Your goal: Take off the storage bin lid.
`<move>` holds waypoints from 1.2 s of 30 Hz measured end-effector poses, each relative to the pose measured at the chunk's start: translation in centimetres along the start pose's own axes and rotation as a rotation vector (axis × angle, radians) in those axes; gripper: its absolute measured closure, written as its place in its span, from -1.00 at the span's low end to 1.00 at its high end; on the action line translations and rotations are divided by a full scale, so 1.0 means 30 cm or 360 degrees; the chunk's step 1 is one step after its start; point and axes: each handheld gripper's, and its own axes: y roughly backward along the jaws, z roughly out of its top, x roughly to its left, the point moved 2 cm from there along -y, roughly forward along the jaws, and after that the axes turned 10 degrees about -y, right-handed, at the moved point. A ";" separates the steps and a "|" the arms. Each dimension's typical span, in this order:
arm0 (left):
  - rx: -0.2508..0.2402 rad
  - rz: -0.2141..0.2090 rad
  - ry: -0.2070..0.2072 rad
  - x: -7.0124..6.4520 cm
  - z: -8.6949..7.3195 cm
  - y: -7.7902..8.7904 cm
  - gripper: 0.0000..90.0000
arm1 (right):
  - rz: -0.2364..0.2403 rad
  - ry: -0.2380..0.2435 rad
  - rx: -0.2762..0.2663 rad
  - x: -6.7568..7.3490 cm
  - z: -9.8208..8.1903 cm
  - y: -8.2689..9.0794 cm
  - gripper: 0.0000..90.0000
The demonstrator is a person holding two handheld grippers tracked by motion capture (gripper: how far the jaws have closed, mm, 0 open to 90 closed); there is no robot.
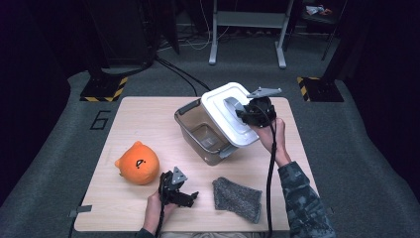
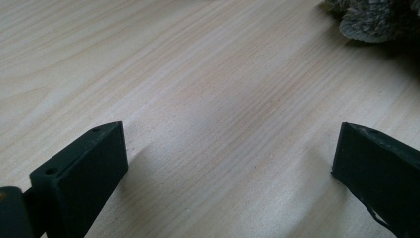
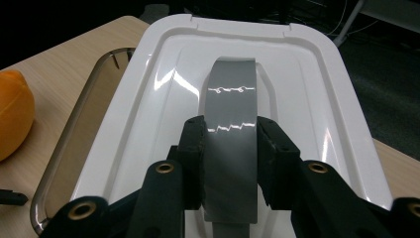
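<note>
A clear plastic storage box (image 1: 200, 130) stands in the middle of the wooden table (image 1: 143, 111). Its white lid (image 1: 223, 110) is lifted and tilted over the box's right side. My right gripper (image 1: 246, 113) is shut on the lid's grey handle (image 3: 231, 124), with the pads pressed on both sides of the strap. My left gripper (image 1: 190, 197) rests near the table's front edge with its jaws wide apart over bare wood, nothing between them. A grey fuzzy cloth (image 1: 236, 198) lies just right of it. An orange plush toy (image 1: 138, 162) sits at the left.
Past the table's far edge lie black cables (image 1: 181, 72) on the grey carpet, beside a grey metal stand (image 1: 247, 29). Dark equipment bases with yellow-black hazard tape (image 1: 105, 89) stand at both back corners.
</note>
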 end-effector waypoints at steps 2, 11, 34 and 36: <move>-0.0001 0.0000 0.0000 0.000 0.000 0.000 -1.00 | -0.0007 -0.0012 -0.0013 -0.016 -0.003 0.006 0.49; 0.0002 -0.0003 -0.0007 0.001 0.000 0.001 -1.00 | -0.0068 -0.0058 -0.0031 -0.076 -0.014 0.028 0.49; 0.0000 0.0004 -0.0009 0.002 0.000 0.001 -1.00 | -0.0256 -0.0206 -0.0054 -0.268 -0.074 0.066 0.49; -0.0001 0.0001 -0.0002 0.001 0.000 0.000 -1.00 | -0.0280 -0.0227 -0.0053 -0.285 -0.085 0.064 0.49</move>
